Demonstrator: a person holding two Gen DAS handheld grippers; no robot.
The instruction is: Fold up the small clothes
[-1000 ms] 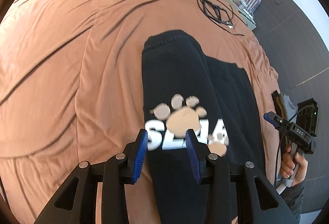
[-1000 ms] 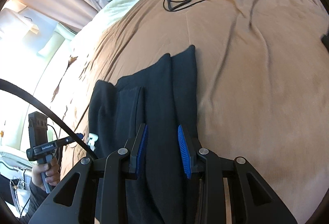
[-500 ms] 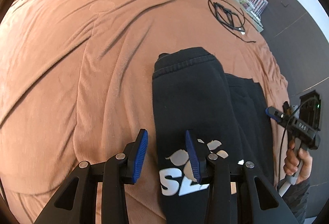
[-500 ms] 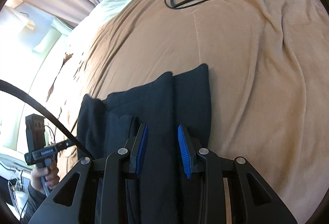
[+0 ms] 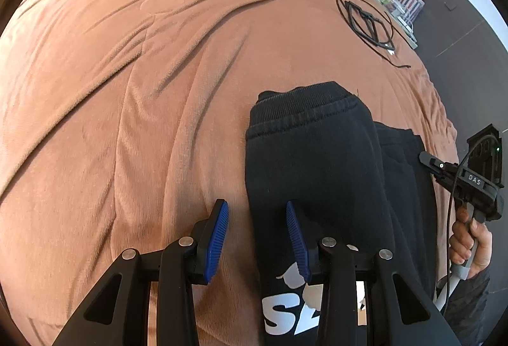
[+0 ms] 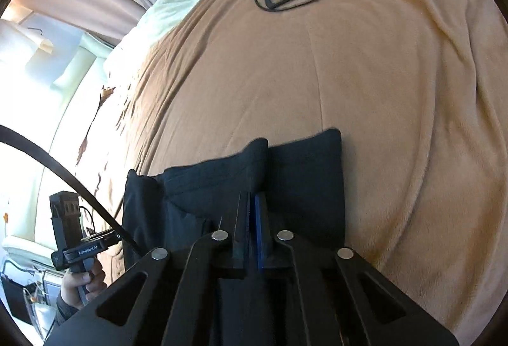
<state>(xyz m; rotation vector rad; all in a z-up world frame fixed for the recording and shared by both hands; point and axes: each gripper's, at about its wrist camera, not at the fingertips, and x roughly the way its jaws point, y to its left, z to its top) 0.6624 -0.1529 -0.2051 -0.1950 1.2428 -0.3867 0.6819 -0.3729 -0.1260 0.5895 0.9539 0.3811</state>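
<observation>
- Change since the earlier frames: both hands have drawn back toward the near edge of the black garment; its white lettering, once ahead of the left fingers, now lies beneath them, and the right gripper's jaws have just been closing, with dark cloth at their tips.
- Task's thing: the garment lies lengthwise on the brown blanket, already narrowed into a long strip, ribbed waistband at the far end.
- Left gripper: jaws spread, straddling the strip's left edge; the pads press on nothing.
- Right gripper: fingers pressed together over the strip's other side. Whether a layer of cloth is actually pinched cannot be told; the tips merge with the dark fabric.
- Step in hand, as judged: seizing the near end to fold it toward the waistband.
- Doing it well: close the left jaws on all layers at the edge, level with the right; lift both corners together and lay them square on the waistband.
- Background: a coiled black cable lies well apart, clear of the fold.
</observation>
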